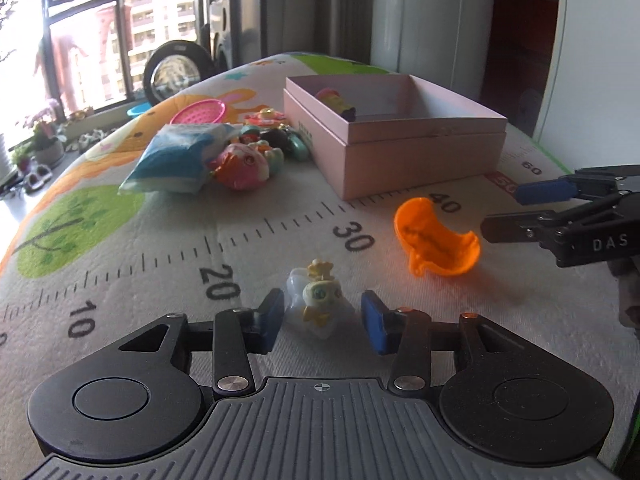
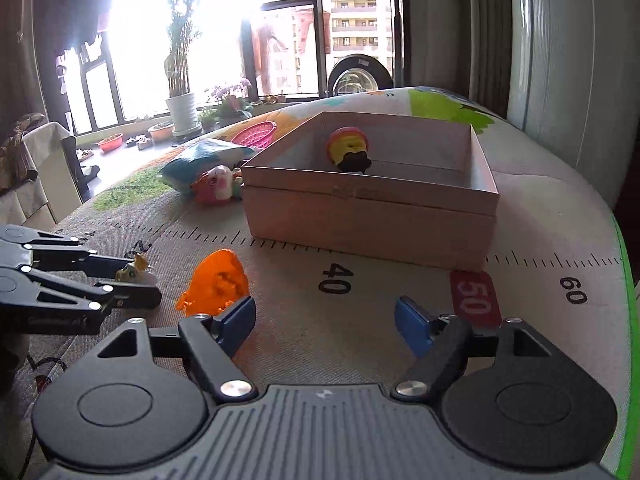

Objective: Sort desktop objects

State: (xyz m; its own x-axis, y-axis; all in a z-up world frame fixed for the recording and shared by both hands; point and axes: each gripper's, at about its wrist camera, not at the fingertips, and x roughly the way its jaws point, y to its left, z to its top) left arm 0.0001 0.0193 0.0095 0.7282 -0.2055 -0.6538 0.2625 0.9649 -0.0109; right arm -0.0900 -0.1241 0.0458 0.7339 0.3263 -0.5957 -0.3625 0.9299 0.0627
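Risk starts nearest the left camera: the left hand-held gripper (image 1: 322, 326) sits low over the surface (image 1: 160, 280), a printed mat with a ruler scale, its jaws partly spread around a small pale figurine (image 1: 320, 300) with a yellow topknot. The left pad looks almost against it, the right pad stands apart. If the jaws close unevenly, the rounded toy would likely twist or squirt out sideways. It looks small and smooth, so a weak pinch might drop it on the way to the box.

Just to the right and slightly farther lies an orange plastic shell (image 1: 436, 238), hollow side up, close to the 40 mark. The right hand-held gripper (image 2: 324, 326) hovers near it with jaws wide and nothing between them; the shell sits just off its left pad, not inside the gap. Both tools work close together here, so a sweep by either could knock the shell or bump the other tool.

Farther back stands an open pink box (image 1: 420, 160), with one red and yellow toy (image 1: 336, 103) already inside. Its walls are tall, so a low carry could catch the rim and shove the box.

Far left, a loose heap waits: a blue and white packet (image 1: 172, 160), a pink fish toy (image 1: 240, 166) and a pink basket (image 1: 198, 113). Reaching there could scatter them.
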